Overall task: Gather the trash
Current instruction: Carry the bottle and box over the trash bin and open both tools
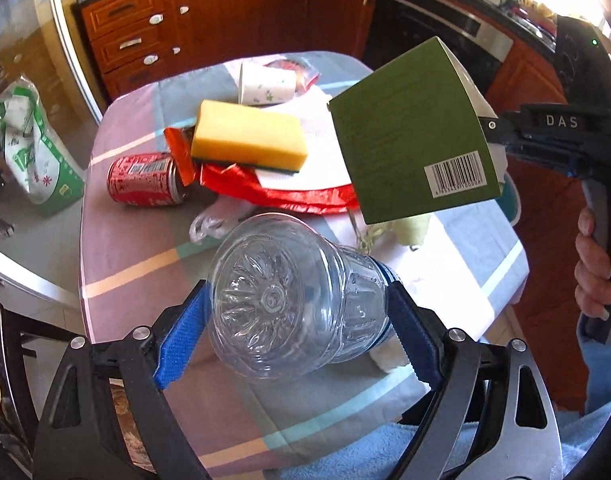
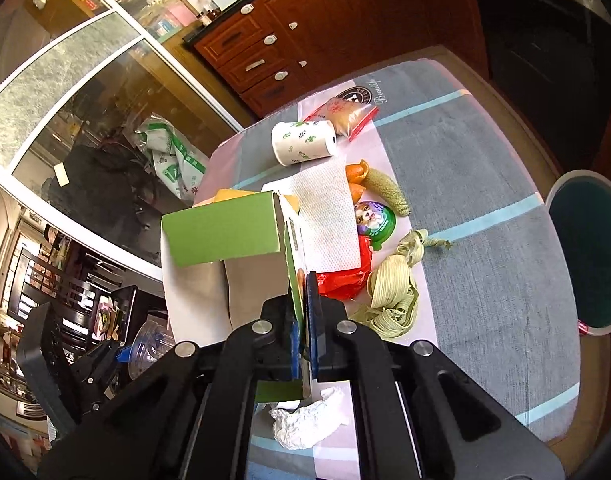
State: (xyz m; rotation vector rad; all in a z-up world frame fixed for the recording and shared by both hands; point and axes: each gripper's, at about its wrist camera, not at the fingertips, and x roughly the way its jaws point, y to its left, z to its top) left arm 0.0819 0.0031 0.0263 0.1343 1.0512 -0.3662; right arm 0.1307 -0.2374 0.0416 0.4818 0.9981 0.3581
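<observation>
My left gripper point(image 1: 301, 312) is shut on a clear plastic bottle point(image 1: 293, 300), held bottom-forward above the table's near edge. My right gripper point(image 2: 305, 300) is shut on a flattened green carton point(image 2: 225, 228), which hangs in the air above the table; the carton also shows in the left wrist view point(image 1: 413, 132) with its barcode. On the striped tablecloth point(image 1: 137, 248) lie a red can point(image 1: 145, 178), a yellow sponge point(image 1: 249, 136), a red wrapper point(image 1: 273, 192), a paper cup point(image 1: 265, 86), a paper towel point(image 2: 329, 216) and a crumpled tissue point(image 2: 305, 424).
Corn husks point(image 2: 389, 296), orange peel point(image 2: 357, 172), a corn cob point(image 2: 389, 192), a foil lid point(image 2: 375, 220) and a snack packet point(image 2: 345, 114) lie on the table. A teal stool point(image 2: 589, 248) stands at right. Wooden cabinets point(image 1: 193, 20) stand behind; a green-white bag point(image 1: 29, 148) sits on the floor.
</observation>
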